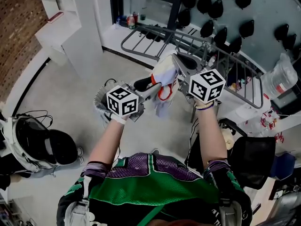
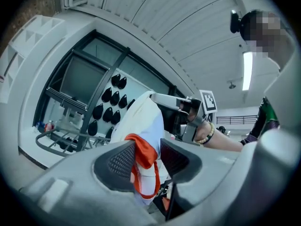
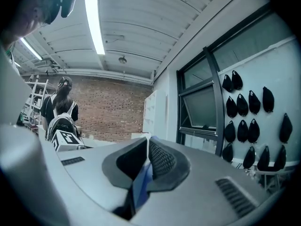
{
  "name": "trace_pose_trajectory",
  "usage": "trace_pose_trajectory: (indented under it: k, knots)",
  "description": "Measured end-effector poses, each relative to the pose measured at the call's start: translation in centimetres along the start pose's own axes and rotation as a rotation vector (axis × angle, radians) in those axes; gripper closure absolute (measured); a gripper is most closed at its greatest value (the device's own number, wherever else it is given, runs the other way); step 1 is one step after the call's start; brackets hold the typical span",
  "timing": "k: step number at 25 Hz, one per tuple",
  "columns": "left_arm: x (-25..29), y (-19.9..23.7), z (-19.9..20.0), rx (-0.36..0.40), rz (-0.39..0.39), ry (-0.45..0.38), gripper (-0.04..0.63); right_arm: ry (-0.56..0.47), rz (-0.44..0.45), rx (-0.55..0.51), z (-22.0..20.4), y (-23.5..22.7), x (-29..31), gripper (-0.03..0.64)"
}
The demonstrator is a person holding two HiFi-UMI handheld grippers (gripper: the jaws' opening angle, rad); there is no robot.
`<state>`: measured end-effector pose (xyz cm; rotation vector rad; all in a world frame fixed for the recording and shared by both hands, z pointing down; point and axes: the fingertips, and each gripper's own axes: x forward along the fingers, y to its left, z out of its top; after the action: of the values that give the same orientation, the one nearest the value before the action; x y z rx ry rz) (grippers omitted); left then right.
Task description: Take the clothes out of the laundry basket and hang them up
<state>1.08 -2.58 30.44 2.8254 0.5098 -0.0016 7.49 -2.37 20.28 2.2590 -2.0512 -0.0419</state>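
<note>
A metal drying rack (image 1: 155, 30) stands behind a laundry basket (image 1: 100, 97) on the floor. A white garment (image 1: 164, 74) with orange trim hangs between them. The right gripper (image 1: 178, 60) has its jaws clamped on the garment, while the left gripper (image 1: 151, 88) has its jaws apart around the trim.

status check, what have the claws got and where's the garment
Right claw shut on white garment. Left claw open, orange trim inside it, not pinched. Garment aloft, drying rack just behind.

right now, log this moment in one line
left hand-held gripper: open around orange hem | right hand-held gripper: shut on white garment | status: not yet on rack
</note>
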Motion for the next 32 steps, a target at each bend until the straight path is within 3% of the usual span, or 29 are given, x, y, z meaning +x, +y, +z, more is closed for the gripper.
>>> trace_pose_trajectory:
  k: [5,7,14,23,28,32]
  knots:
    - [0.6,0.3,1.1,0.051,0.012,0.003,0.553,-0.004,-0.002,0.000,0.2,-0.5,0.2,0.603]
    - [0.8,0.4,1.5,0.071,0.011,0.005,0.565,-0.005,-0.005,0.002,0.1,-1.0,0.2,0.603]
    - [1.6,-1.1,5.7,0.094,-0.052,-0.065,0.570,0.002,-0.012,0.027,-1.0,-3.1,0.0,0.603]
    - [3.2,-4.0,10.2,0.043,-0.189,-0.151,0.571,0.004,0.060,0.048,-2.8,-3.5,-0.1,0.594]
    - [5.2,-5.3,12.0,0.018,-0.193,-0.212,0.571,-0.046,0.116,0.062,-2.1,-4.4,-2.7,0.557]
    - [6.0,-3.8,12.4,-0.028,-0.130,-0.258,0.571,-0.086,0.093,0.086,-1.8,-6.1,-5.8,0.537]
